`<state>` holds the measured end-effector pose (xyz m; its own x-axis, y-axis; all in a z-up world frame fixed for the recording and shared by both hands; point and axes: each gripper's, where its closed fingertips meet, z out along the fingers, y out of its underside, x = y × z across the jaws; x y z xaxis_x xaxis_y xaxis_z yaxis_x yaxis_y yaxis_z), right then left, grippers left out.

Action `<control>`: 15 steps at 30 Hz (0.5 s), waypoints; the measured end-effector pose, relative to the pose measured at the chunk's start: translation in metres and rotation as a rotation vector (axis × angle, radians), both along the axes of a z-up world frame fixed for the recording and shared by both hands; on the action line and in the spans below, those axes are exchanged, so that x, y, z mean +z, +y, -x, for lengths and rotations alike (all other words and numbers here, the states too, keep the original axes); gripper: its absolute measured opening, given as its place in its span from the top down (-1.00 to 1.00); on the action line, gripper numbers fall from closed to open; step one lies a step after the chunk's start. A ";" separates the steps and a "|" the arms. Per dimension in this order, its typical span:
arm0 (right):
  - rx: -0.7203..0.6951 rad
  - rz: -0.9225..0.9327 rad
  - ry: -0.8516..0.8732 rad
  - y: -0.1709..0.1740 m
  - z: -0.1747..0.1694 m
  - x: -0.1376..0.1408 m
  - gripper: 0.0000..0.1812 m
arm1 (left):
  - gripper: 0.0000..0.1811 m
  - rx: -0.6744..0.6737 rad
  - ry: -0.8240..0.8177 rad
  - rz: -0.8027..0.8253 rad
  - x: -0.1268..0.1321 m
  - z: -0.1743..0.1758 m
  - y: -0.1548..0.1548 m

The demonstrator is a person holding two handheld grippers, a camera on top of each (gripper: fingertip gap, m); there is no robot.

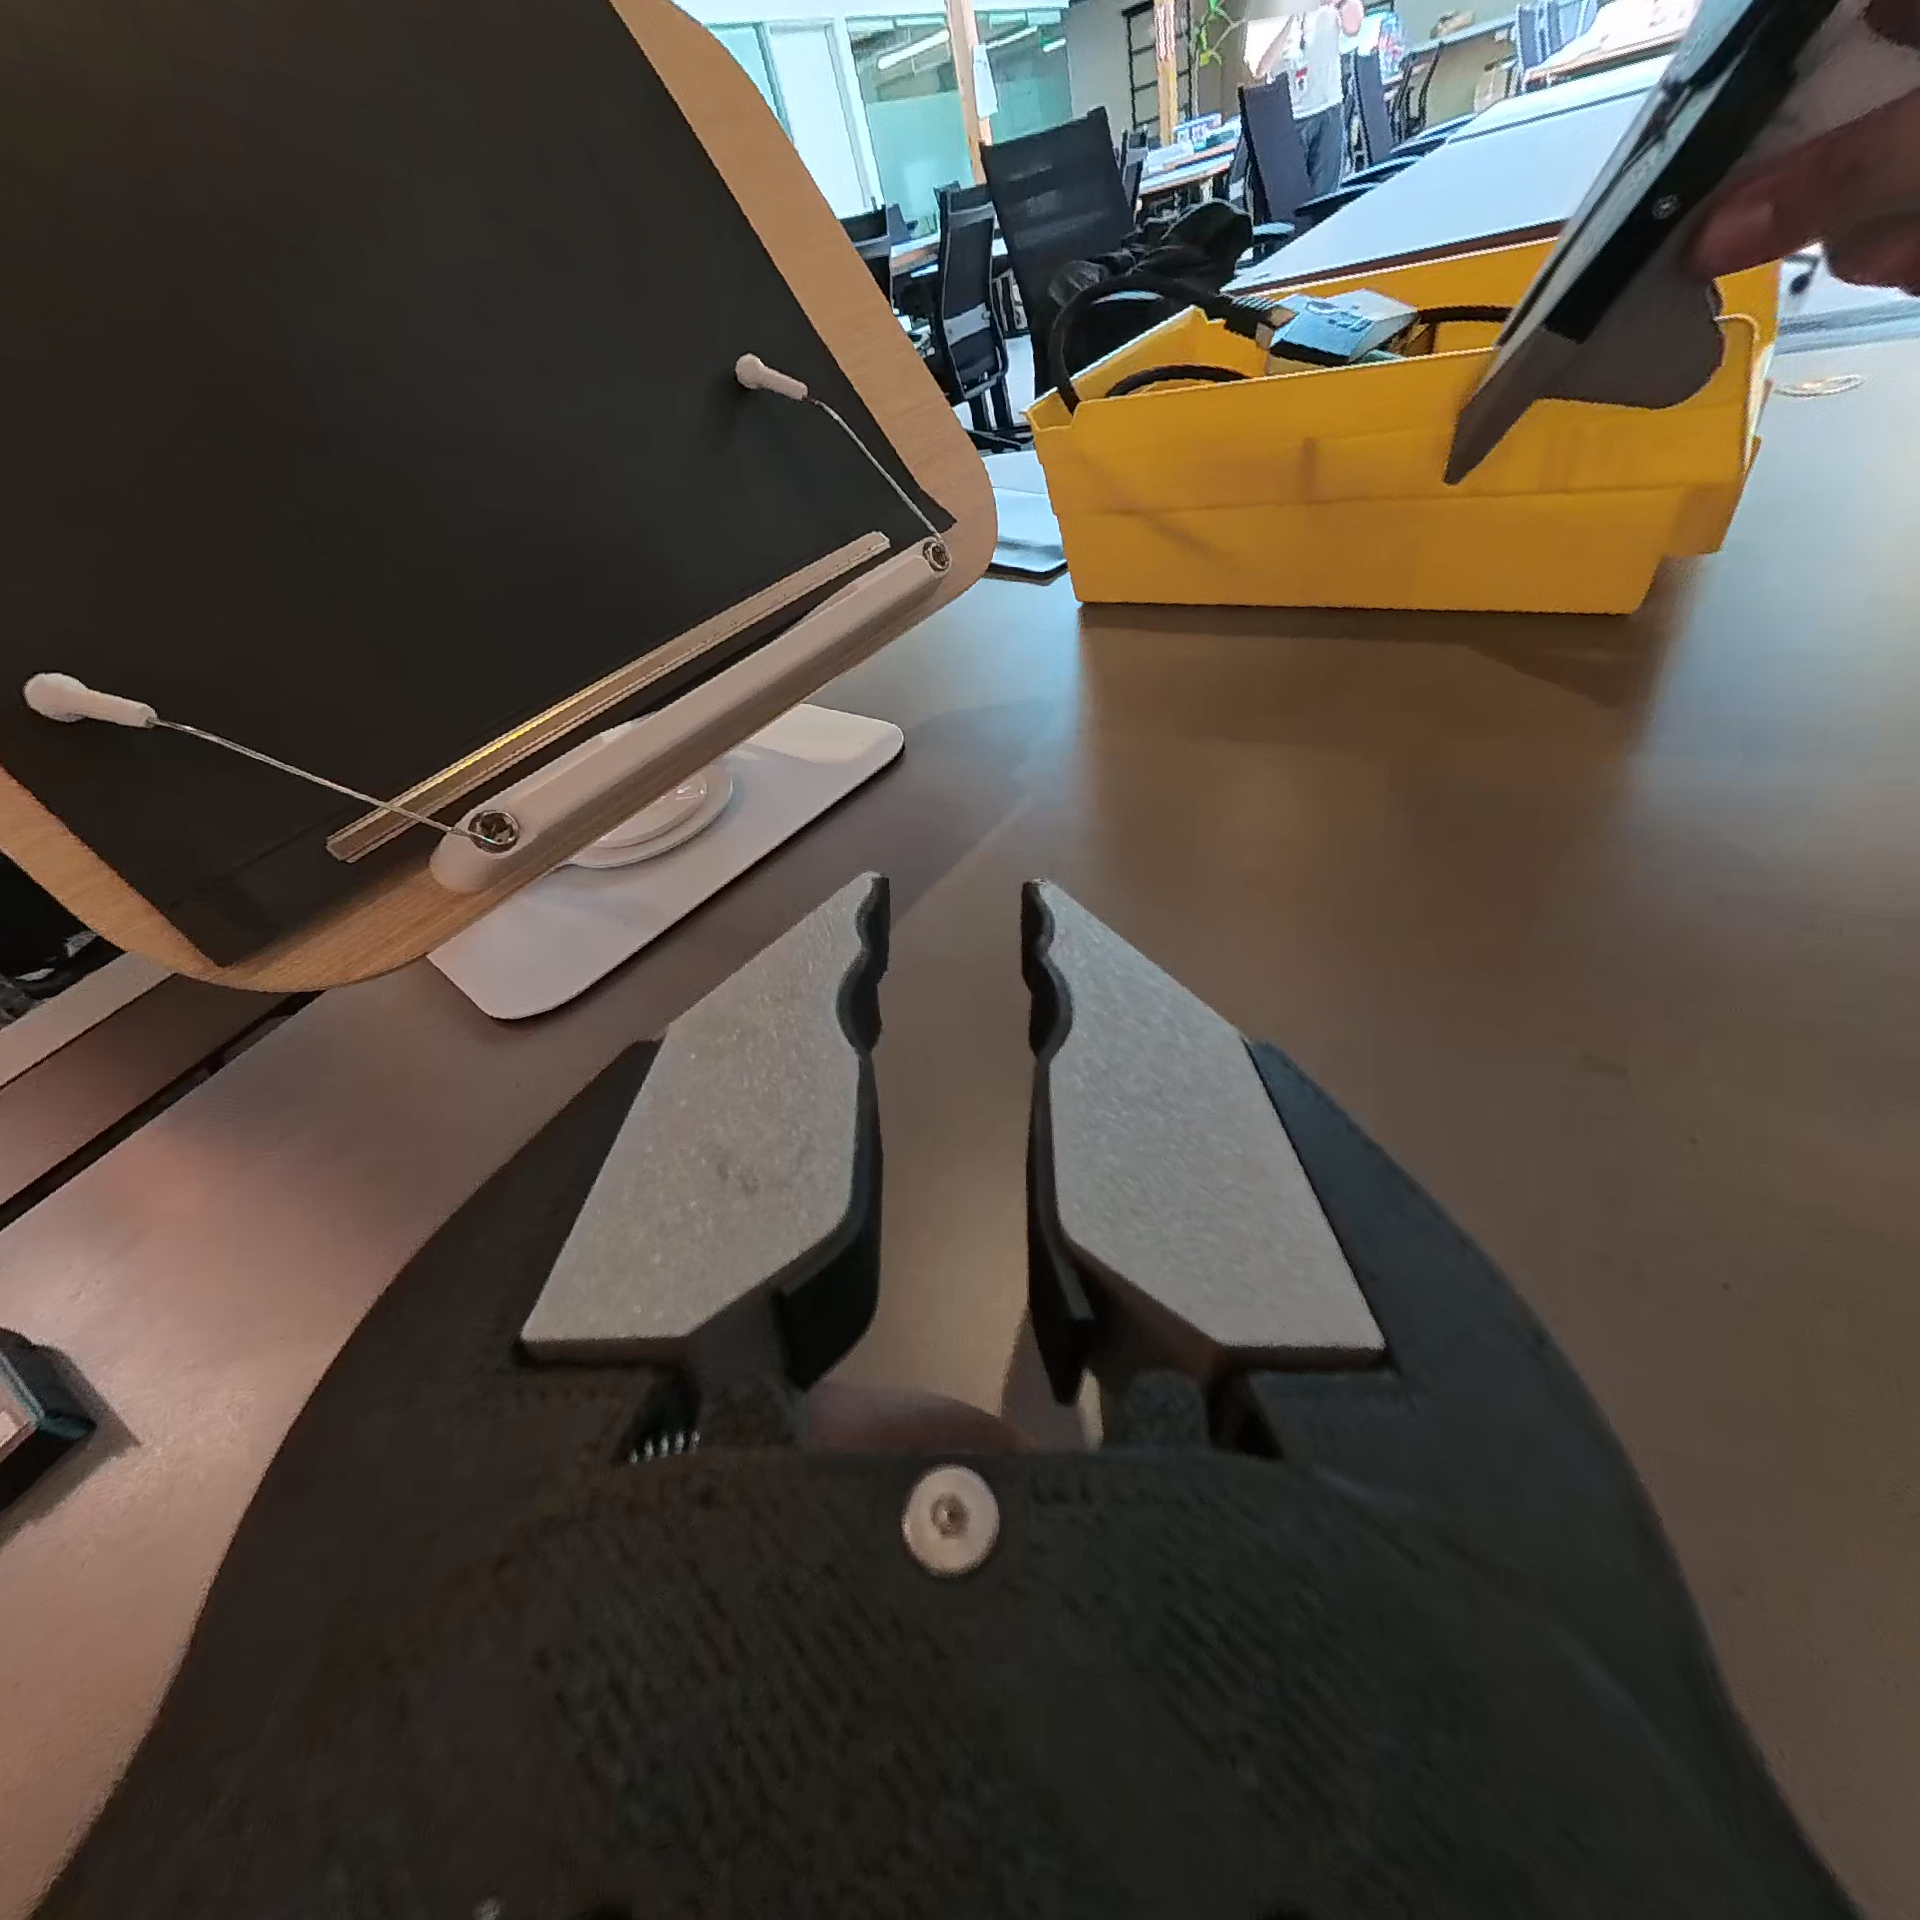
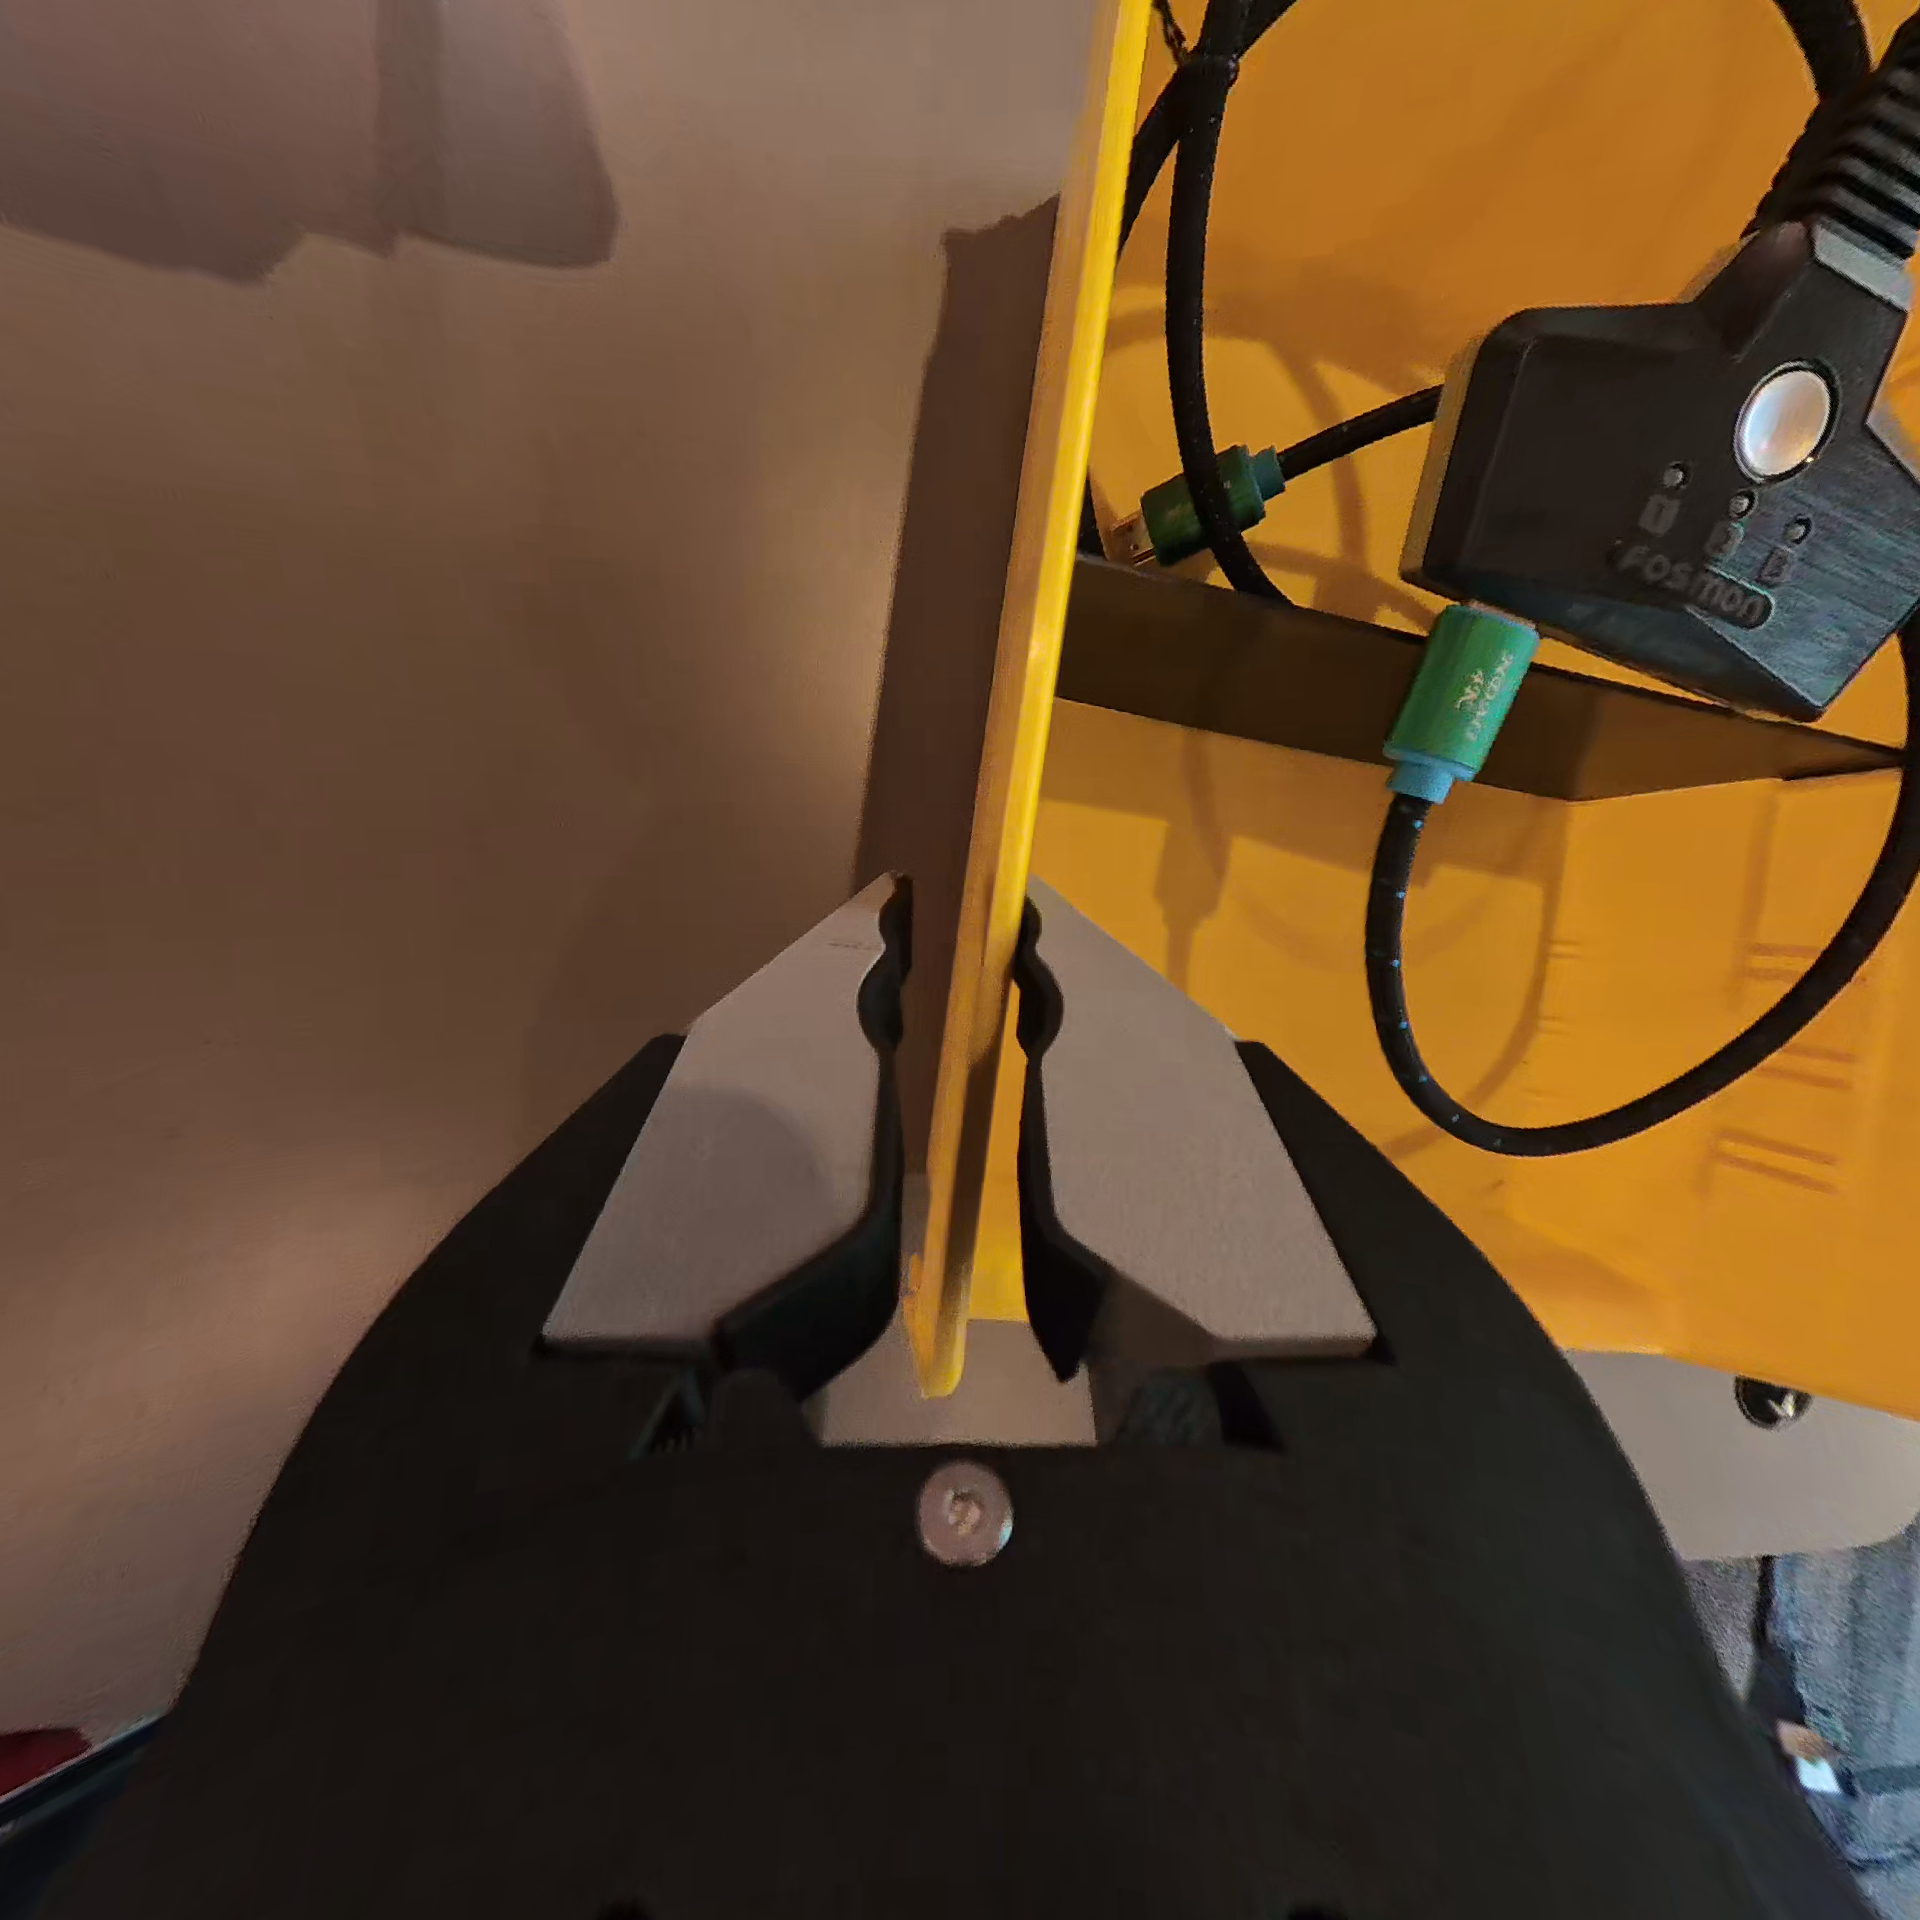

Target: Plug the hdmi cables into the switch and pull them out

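Observation:
A black HDMI switch (image 2: pixel 1662 499) with a round silver button lies inside a yellow bin (image 2: pixel 1049 623). One green-ended HDMI plug (image 2: pixel 1460 696) sits in the switch's near side. A second green plug (image 2: pixel 1210 514) lies loose beside black braided cable. My right gripper (image 2: pixel 961 904) straddles the bin's side wall, shut on it. It also shows in the left wrist view (image 1: pixel 1475 436), reaching down at the bin (image 1: pixel 1351 520), where the switch (image 1: pixel 1340 322) shows above the rim. My left gripper (image 1: pixel 956 914) is open and empty, low over the brown table (image 1: pixel 1455 935).
A wooden book stand (image 1: pixel 416 416) with a black sheet and a white base (image 1: pixel 665 883) stands at the left, close to my left gripper. A black divider (image 2: pixel 1247 655) crosses the bin. A hand (image 1: pixel 1787 218) holds the right gripper. Office chairs stand far behind. The left gripper's tips are roughly 30 centimeters from the right gripper's.

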<state>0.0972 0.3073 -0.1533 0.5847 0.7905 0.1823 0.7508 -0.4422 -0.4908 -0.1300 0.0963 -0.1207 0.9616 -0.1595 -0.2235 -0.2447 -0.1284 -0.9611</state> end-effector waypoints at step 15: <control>0.010 -0.122 0.005 -0.017 -0.053 0.017 0.75 | 0.73 -0.027 0.041 0.056 -0.014 -0.013 0.004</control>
<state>0.1502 0.2907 -0.1366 0.5783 0.7682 0.2746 0.7522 -0.3718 -0.5440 -0.1174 0.0999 -0.1342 0.9470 -0.1980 -0.2530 -0.2880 -0.1741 -0.9417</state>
